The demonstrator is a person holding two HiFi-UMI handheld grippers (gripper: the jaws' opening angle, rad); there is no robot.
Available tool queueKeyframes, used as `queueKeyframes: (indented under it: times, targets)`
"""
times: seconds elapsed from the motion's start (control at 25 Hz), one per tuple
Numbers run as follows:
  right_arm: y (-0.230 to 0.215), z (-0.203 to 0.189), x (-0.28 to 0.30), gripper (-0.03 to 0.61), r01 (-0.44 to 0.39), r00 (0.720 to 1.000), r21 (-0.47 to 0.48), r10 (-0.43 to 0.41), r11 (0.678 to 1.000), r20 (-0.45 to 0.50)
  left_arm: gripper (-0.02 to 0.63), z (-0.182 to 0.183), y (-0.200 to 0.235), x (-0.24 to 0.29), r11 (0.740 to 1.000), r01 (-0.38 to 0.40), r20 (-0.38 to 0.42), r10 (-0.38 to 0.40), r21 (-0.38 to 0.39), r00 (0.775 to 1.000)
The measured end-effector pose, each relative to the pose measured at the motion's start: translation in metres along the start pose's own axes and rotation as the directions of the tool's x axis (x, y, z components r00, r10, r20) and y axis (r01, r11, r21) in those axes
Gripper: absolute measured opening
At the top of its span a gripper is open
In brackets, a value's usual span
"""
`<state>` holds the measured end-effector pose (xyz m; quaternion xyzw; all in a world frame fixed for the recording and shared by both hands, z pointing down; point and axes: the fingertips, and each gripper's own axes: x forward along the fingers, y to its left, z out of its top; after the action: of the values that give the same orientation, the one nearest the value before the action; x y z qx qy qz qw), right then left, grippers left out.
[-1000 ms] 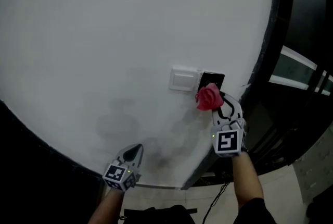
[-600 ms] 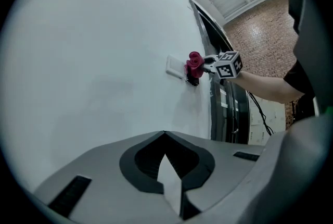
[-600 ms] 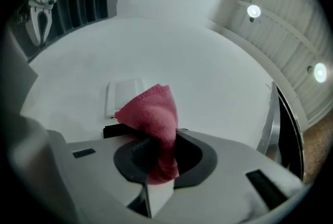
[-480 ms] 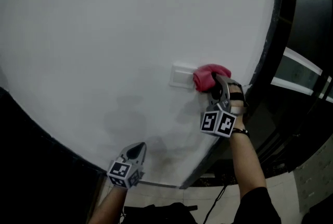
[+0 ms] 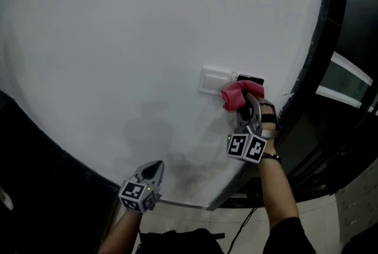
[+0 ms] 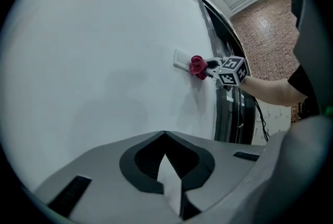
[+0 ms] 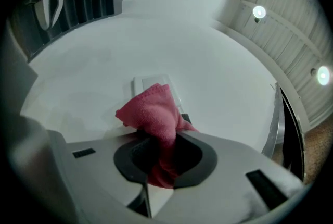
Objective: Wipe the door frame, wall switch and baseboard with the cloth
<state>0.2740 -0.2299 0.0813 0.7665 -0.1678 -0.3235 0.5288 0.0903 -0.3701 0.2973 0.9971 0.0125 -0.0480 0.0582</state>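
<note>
Noted a bunched pinkish-red terry cloth (image 5: 238, 95) clamped between the fingers of the right gripper (image 5: 250, 106). Pinched at its lower folds, with the loose wad standing out past the tips. Pressed to the white painted wall (image 5: 147, 40), over the right edge of the white rectangular switch plate (image 5: 212, 80) and partly across the small black panel (image 5: 251, 79) just beside it. Near the dark door frame (image 5: 314, 40) at the wall's right edge.

Found the left gripper (image 5: 153, 168) toward the wall's lower edge, well apart from the switch plate. Fingers closed together on nothing. Contact with the wall not clear.

Judged soft, light and limp. Will fold and drag rather than slide stiffly, so needs the tips pushing behind it. Likely to creep out of the pinch under rubbing. Best held deep in the bunch, as here, leaving a fat pad forward. Little risk to the cloth itself. More to the rocker of the switch, so press lightly to avoid toggling it. Taken as mid-wipe on the switch plate. Rest of the task not judged from here.
</note>
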Motion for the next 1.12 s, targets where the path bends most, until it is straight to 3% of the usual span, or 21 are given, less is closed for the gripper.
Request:
queueKeyframes:
  times: [0.8,0.92,1.12]
  targets:
    - [0.039,-0.016,-0.013,0.061,-0.083,0.996,0.074,0.086,0.994,-0.035,-0.009,-0.01,-0.008,0.011,0.999,0.045,-0.032,-0.045,0.014,0.998]
    - [0.034,0.001,-0.015,0.061,-0.103,0.995,0.109,0.104,0.989,-0.003,-0.009,-0.01,-0.006,0.012,0.999,0.039,-0.026,-0.038,0.007,0.999]
    - [-0.014,0.066,-0.004,0.061,-0.056,0.995,0.116,0.046,0.992,0.091,-0.009,-0.01,-0.001,0.013,0.999,0.04,-0.021,-0.04,-0.002,0.999]
